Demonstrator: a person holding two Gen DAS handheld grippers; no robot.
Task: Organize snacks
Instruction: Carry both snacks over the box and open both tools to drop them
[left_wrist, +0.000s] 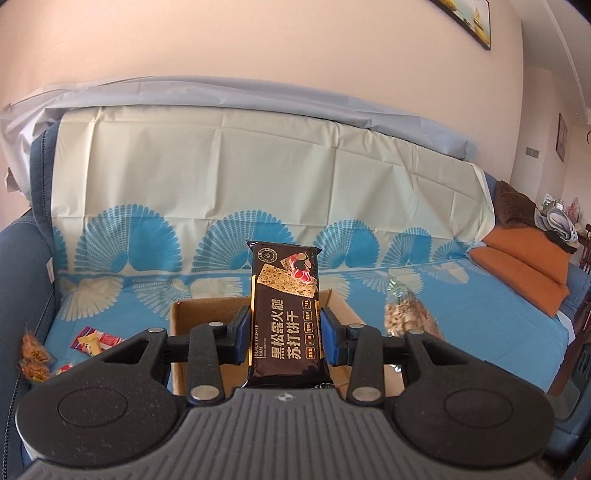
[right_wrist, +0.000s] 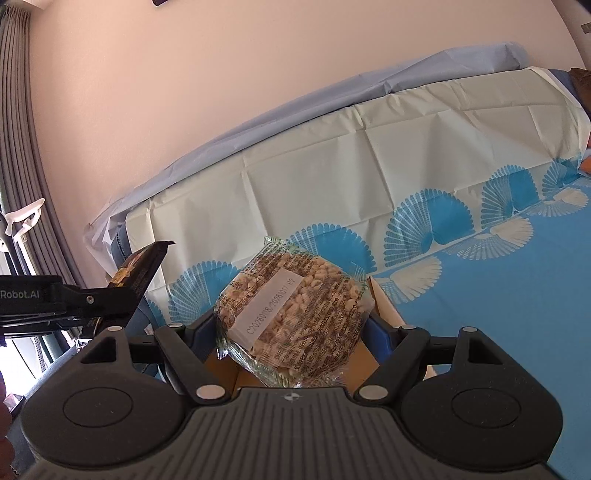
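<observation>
A dark blue sofa (left_wrist: 22, 251) carries everything, draped with a creased sheet (left_wrist: 207, 173) that is cream over the backrest and bright blue with fan-shaped shell prints across the seat. An open cardboard box (left_wrist: 207, 314) sits directly on the blue seat. Left of the box lie a red-and-yellow snack packet (left_wrist: 96, 339) and two small orange-brown snack bags (left_wrist: 34, 360), close together near the armrest. At the right end, orange cushions (left_wrist: 524, 266) rest on the seat.

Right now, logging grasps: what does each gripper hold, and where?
Left gripper: dark cracker pack, by its lower side edges. Right gripper: clear snack bag, across its sides.
</observation>
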